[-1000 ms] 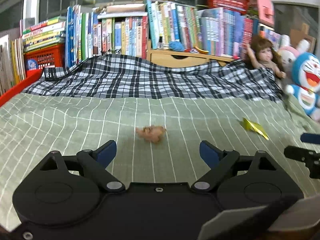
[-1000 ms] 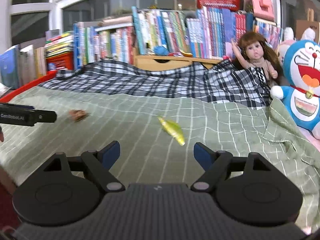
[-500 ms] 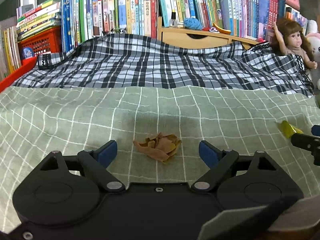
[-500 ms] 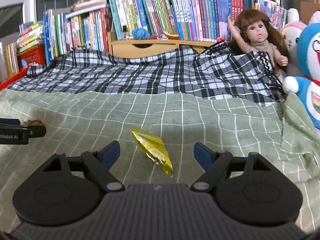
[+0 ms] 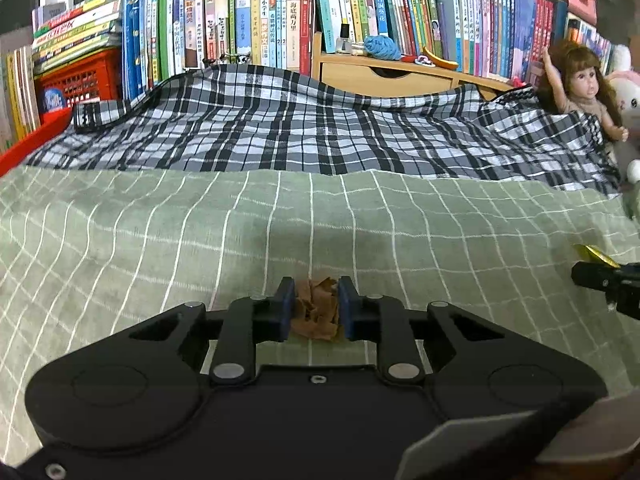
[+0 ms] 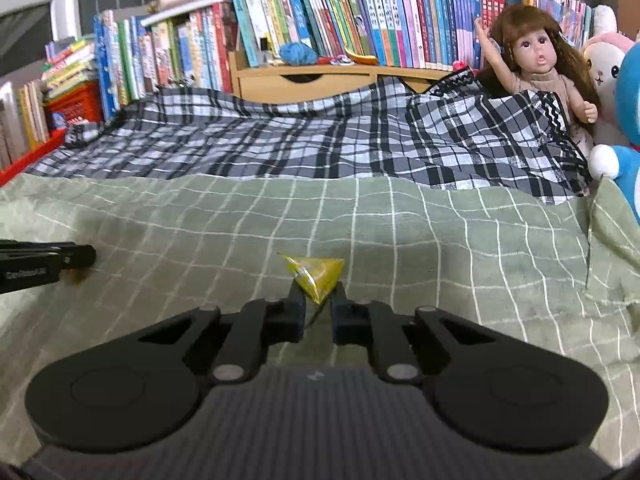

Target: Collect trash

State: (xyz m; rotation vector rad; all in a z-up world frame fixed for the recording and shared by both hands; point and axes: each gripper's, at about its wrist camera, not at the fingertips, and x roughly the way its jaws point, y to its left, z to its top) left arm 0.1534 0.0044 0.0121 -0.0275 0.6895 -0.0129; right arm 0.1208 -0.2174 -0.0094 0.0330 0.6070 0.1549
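Note:
A crumpled brown paper scrap (image 5: 316,312) lies on the green checked bedspread (image 5: 160,240). My left gripper (image 5: 315,292) has its jaws closing on it, and both blue pads press its sides. A yellow wrapper (image 6: 318,274) sticks up from my right gripper (image 6: 318,300), which is shut on the wrapper's lower end. In the left wrist view the right gripper (image 5: 608,280) shows at the right edge with the yellow wrapper (image 5: 592,254) above it. The right wrist view has the left gripper (image 6: 40,266) at its left edge, with a bit of the brown scrap (image 6: 78,278) beside it.
A black-and-white plaid blanket (image 5: 320,132) lies rumpled behind the bedspread. Behind that stand rows of books (image 5: 240,20) and a wooden drawer unit (image 5: 380,74). A doll (image 6: 536,68) and plush toys (image 6: 628,120) sit at the right. A red rim (image 5: 28,148) runs along the left.
Both grippers moved forward and down to the trash, then shut from wide open: the left on the brown scrap, the right on the yellow wrapper, which now stands up between the pads.

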